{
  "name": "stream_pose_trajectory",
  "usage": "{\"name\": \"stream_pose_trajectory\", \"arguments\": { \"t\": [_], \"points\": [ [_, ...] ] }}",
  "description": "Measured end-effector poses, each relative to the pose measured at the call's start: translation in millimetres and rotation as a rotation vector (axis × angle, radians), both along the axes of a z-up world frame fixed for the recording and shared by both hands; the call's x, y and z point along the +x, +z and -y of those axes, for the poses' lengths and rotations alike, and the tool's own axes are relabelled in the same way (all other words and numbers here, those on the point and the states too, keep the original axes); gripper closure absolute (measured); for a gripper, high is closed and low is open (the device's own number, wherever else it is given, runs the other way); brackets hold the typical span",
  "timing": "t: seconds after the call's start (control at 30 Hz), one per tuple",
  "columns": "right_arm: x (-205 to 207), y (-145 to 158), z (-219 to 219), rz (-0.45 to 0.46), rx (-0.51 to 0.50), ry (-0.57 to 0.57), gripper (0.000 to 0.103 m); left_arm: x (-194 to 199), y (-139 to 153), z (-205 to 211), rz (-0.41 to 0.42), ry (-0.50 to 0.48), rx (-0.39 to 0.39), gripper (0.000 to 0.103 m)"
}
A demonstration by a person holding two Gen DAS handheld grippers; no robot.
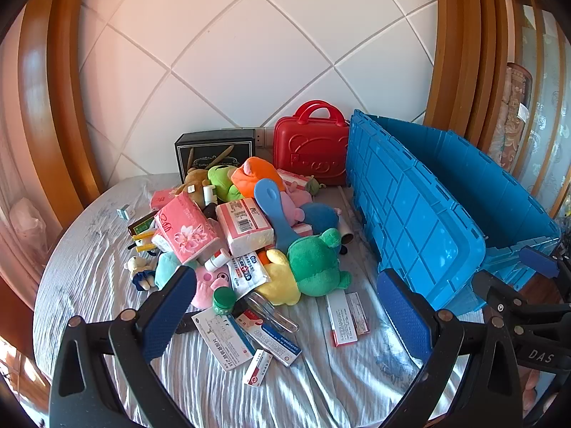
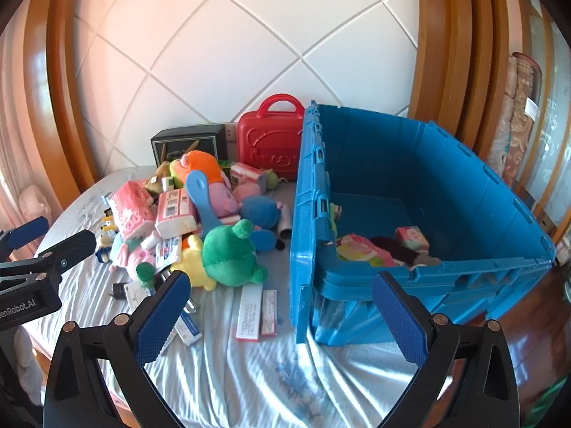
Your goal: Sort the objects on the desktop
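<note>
Now we hold left gripper [image 1: 282, 315] and right gripper [image 2: 280, 315], both jaws wide apart, empty. Pile [image 1: 246, 235] on table ahead of left, nearer; crate [image 2: 464, 192] ahead-right of right.

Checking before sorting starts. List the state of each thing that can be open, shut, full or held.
Left tool: open, holding nothing.
Right tool: open, holding nothing.
Blue crate: lid open, a few packets inside.
Red case: shut, upright.
Black box: shut.
Green frog plush: lying on the pile.
</note>
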State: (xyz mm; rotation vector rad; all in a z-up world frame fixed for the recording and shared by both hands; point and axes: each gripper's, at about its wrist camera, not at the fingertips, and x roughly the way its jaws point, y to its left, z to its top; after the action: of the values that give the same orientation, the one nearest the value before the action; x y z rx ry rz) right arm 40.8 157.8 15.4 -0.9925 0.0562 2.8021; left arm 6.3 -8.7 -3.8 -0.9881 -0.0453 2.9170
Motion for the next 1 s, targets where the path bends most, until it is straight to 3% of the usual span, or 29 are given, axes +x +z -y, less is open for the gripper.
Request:
{"name": "stream_pose_trajectory", "arguments": {
  "t": [1.0],
  "points": [
    [-12, -11, 13, 0.047, -0.016, 0.049, 0.000, -7, -22, 18, 0.045, -0.002, 0.002, 0.000]
  ]
}}
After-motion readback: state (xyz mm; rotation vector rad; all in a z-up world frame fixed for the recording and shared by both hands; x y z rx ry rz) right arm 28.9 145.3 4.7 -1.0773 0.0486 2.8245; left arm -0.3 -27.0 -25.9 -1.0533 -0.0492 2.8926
